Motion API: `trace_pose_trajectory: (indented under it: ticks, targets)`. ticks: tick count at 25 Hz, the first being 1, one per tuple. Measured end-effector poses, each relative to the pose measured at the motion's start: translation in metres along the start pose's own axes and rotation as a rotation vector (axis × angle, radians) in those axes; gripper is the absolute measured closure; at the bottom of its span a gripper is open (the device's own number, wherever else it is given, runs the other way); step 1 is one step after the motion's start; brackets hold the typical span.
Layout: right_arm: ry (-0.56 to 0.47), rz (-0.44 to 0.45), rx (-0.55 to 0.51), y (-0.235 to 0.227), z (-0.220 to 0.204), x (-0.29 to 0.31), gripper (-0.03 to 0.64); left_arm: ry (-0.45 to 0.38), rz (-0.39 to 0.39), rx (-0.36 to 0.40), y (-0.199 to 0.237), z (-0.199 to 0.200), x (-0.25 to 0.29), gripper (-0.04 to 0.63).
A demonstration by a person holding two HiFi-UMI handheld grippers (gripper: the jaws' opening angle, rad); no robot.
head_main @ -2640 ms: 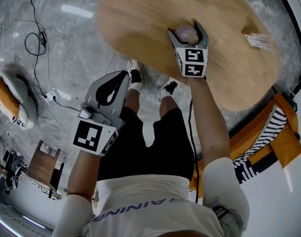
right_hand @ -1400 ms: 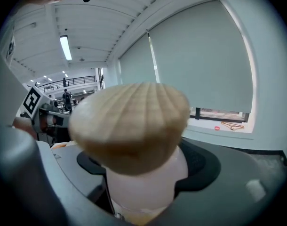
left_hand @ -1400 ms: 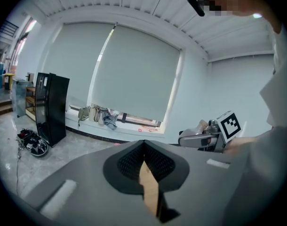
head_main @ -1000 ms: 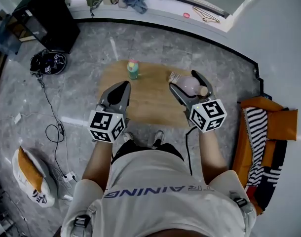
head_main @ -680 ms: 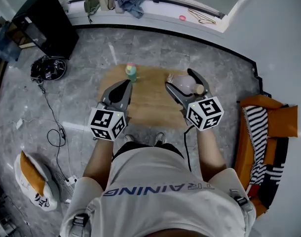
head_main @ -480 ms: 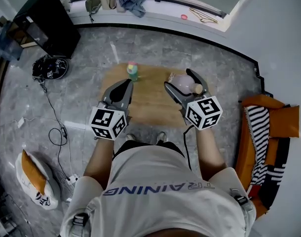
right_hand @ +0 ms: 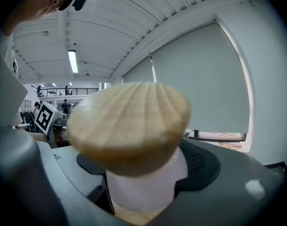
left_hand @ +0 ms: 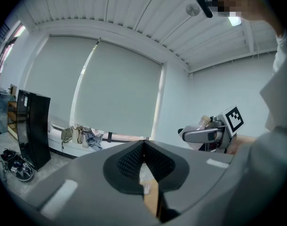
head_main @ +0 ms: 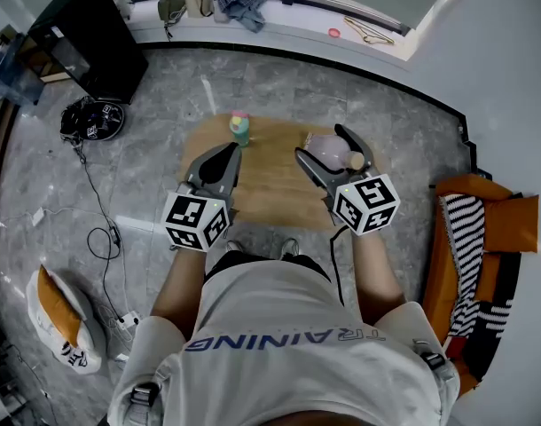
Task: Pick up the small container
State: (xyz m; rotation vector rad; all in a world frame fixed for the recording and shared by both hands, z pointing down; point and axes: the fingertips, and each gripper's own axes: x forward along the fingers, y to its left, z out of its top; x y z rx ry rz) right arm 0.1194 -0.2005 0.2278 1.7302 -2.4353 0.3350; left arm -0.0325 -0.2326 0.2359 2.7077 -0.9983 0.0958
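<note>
Wooden-lidded small container (right_hand: 134, 126) is clamped in the right hand-held gripper (head_main: 322, 145), now held high above the bench (head_main: 262, 193) it hovered close to seconds ago. The pickup looks complete. The left hand-held gripper (head_main: 226, 152) is clenched, empty.

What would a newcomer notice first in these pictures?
The right gripper holds a pale container with a wooden lid high above the wooden table. The left gripper beside it is shut and empty. A small bottle stands near the table's far edge.

right tongs (head_main: 318, 141): small container (head_main: 329, 155) lifted off table (head_main: 270, 180) | left tongs (head_main: 229, 148): apparently higher too
</note>
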Motion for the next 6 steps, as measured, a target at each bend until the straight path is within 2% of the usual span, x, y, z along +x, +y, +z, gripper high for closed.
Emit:
trace_pose_trajectory:
  ticks: [6]
  targets:
    - [-0.008,0.009,-0.001,-0.0013,-0.0009,-0.0021,0.187,0.000,0.002,0.000,-0.0026,-0.0028,0.0018,0.592]
